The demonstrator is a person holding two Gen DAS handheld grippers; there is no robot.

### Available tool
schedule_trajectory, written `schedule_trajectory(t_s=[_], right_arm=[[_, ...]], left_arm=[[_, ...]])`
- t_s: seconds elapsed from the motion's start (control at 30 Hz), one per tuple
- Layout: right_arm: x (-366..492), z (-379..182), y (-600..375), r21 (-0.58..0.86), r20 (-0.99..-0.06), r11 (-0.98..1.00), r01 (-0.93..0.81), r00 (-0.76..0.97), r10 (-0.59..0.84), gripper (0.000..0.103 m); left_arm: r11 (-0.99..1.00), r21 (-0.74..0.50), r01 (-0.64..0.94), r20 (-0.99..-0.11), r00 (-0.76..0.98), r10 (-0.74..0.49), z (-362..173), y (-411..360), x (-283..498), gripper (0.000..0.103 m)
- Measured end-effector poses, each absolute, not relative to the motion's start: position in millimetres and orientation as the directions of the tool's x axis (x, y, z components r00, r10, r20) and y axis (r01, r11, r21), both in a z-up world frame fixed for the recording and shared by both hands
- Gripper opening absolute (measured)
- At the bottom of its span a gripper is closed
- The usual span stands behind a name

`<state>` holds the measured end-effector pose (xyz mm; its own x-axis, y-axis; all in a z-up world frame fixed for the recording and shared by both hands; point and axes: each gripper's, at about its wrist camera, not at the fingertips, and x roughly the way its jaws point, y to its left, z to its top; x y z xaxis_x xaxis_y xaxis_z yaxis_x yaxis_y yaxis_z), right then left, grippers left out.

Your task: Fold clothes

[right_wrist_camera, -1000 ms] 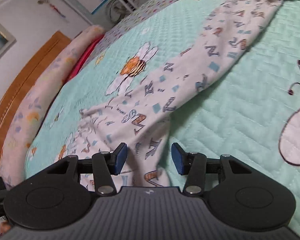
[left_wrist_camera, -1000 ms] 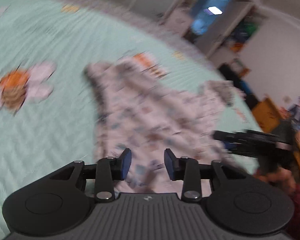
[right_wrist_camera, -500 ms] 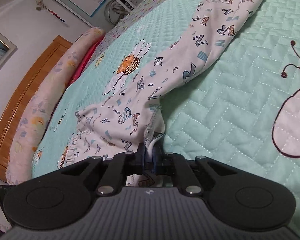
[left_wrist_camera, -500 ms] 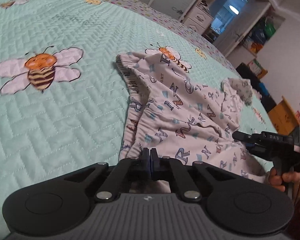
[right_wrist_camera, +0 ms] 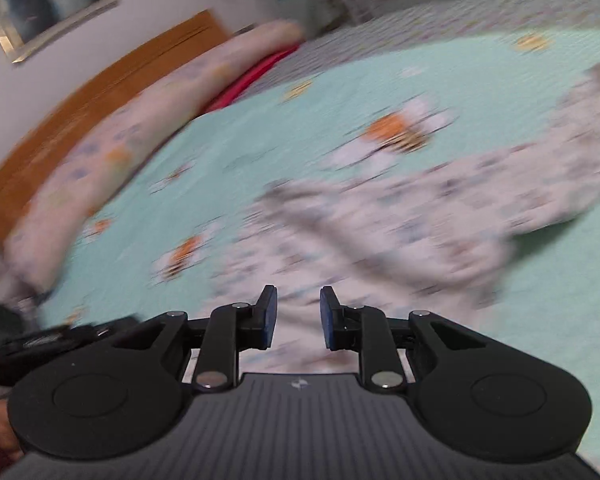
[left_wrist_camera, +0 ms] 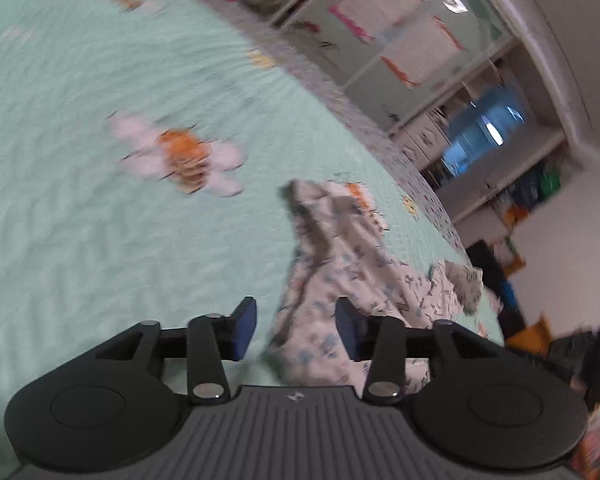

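Both claws newly parted off the printed garment (left_wrist_camera: 340,276), now loose on quilt (left_wrist_camera: 100,240).

Soft, even indoor light, no hard shadows or glare. Heavy motion blur across bedspread (left_wrist_camera: 80,240) and printed garment (right_wrist_camera: 400,232) in both views; only near black housings sharp. Fisheye bending toward edges.

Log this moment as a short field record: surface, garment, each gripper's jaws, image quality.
surface: mint quilted bedspread with bee prints
garment: white letter-print pants, lying loose on the bedspread
left gripper: jaws have just been opening, apart, fabric seen between them, not pinched
right gripper: jaws have just been opening, apart, nothing gripped
image quality: both views motion-blurred
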<state>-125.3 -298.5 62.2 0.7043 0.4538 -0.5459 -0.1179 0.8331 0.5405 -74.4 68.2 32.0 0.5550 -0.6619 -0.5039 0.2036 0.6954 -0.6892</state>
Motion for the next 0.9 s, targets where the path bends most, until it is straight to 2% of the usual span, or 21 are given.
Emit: schedule_trajectory(t_s=[0.07, 0.17, 0.23, 0.33, 0.5, 0.53, 0.57, 0.6, 0.73, 0.77, 0.9], right_arm=[[-134.1, 63.1, -269.8, 0.516, -0.544, 0.835, -0.189, 0.681, 0.491, 0.024], [-157.6, 67.6, -223.9, 0.349, -0.581, 0.892, -0.285, 0.682, 0.445, 0.024], [-158.2, 69.5, -215.5, 0.308, -0.588, 0.905, -0.294, 0.689, 0.424, 0.024], [-135.4, 69.1, -235.0, 0.385, -0.569, 0.892, -0.237, 0.7, 0.432, 0.024], [-72.1, 56.2, -261.3, 0.535, -0.55, 0.827, -0.173, 0.672, 0.496, 0.023], [-60.0, 52.8, -260.7, 0.533, -0.559, 0.829, -0.171, 0.664, 0.496, 0.021], [-47.7, 49.2, -259.6, 0.525, -0.571, 0.833, -0.171, 0.655, 0.494, 0.014], [-36.2, 45.3, -257.9, 0.518, -0.583, 0.839, -0.17, 0.647, 0.491, 0.01], [2.9, 23.7, -249.6, 0.516, -0.635, 0.844, -0.149, 0.595, 0.493, 0.005], [10.3, 18.0, -247.0, 0.511, -0.649, 0.847, -0.148, 0.579, 0.493, 0.0], [19.6, 9.4, -242.3, 0.505, -0.658, 0.852, -0.134, 0.579, 0.481, 0.0]], left_arm=[[0.668, -0.716, 0.2, -0.507, 0.509, -0.696, 22.9, 70.9, -74.9, 0.047], [0.639, -0.741, 0.207, -0.501, 0.464, -0.731, 15.3, 67.3, -75.1, 0.047], [0.634, -0.747, 0.201, -0.497, 0.465, -0.733, 12.6, 63.3, -72.4, 0.048], [0.579, -0.799, 0.163, -0.461, 0.453, -0.763, 1.9, 63.2, -65.3, 0.048], [0.581, -0.795, 0.173, -0.459, 0.455, -0.763, -2.8, 47.3, -58.9, 0.048], [0.588, -0.791, 0.172, -0.463, 0.461, -0.757, -3.3, 43.4, -57.7, 0.045], [0.6, -0.782, 0.17, -0.472, 0.466, -0.748, -3.7, 40.1, -56.8, 0.035], [0.615, -0.771, 0.166, -0.488, 0.465, -0.738, -4.4, 37.9, -56.7, 0.017], [0.632, -0.763, 0.136, -0.502, 0.491, -0.712, -2.6, 44.9, -67.3, 0.015], [0.633, -0.764, 0.126, -0.502, 0.502, -0.705, -0.4, 49.8, -71.4, 0.01], [0.645, -0.757, 0.102, -0.513, 0.518, -0.684, 0.4, 61.0, -79.0, 0.01]])
